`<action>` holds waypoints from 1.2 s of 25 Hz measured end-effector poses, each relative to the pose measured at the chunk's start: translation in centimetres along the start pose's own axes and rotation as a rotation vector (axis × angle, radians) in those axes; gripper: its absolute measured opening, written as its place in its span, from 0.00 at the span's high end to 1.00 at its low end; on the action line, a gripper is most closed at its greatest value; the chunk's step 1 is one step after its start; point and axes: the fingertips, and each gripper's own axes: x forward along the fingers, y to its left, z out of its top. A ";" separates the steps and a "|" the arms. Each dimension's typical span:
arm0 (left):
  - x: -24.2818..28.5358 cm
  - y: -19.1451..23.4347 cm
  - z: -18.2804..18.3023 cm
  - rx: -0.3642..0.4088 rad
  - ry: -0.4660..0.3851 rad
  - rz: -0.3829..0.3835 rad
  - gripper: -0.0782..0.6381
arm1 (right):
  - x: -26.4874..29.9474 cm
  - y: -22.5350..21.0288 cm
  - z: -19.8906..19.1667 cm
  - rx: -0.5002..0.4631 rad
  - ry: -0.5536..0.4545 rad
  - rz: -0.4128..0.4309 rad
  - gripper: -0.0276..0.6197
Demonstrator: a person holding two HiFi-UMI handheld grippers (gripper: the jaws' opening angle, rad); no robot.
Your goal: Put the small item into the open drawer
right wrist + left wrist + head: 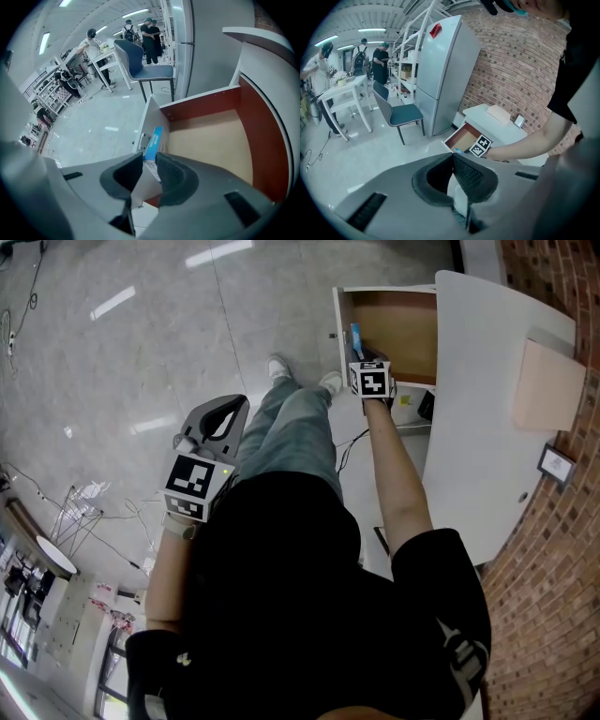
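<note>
Right gripper [360, 354]: held at the end of the outstretched right arm and pointed steeply down at the open drawer [405, 334]; its jaws are closed on the small blue box [356, 337].
Small blue box [153, 140]: clamped between the jaw tips by its lower end, with its blue upper end sticking out beyond them. Its white lower part is seen in the gap between the pads.
Box relative to drawer: the box is seen just inside the white drawer front [144, 123], over the near corner of the tan drawer floor. Whether it touches the floor or the front cannot be told.
Drawer [213, 136]: pulled out from under the white desk [483, 418]. Red-brown inner walls are seen, and nothing else lies on the part of its floor that shows.
Left gripper [236, 405]: held low at the person's left side, well apart from the drawer, above the glossy floor [141, 352].
Left gripper [453, 157] jaws: brought together at the tips, with nothing gripped between them.
</note>
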 end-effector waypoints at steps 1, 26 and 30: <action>0.0 0.0 0.0 -0.001 0.000 0.000 0.89 | 0.1 0.0 0.0 -0.001 0.006 0.002 0.79; -0.1 -2.8 4.8 0.028 -0.113 0.002 0.89 | -8.0 1.8 5.7 -0.045 -0.102 0.084 0.74; 0.2 -3.5 6.0 0.041 -0.143 -0.002 0.89 | -11.7 2.2 7.8 -0.060 -0.171 0.091 0.84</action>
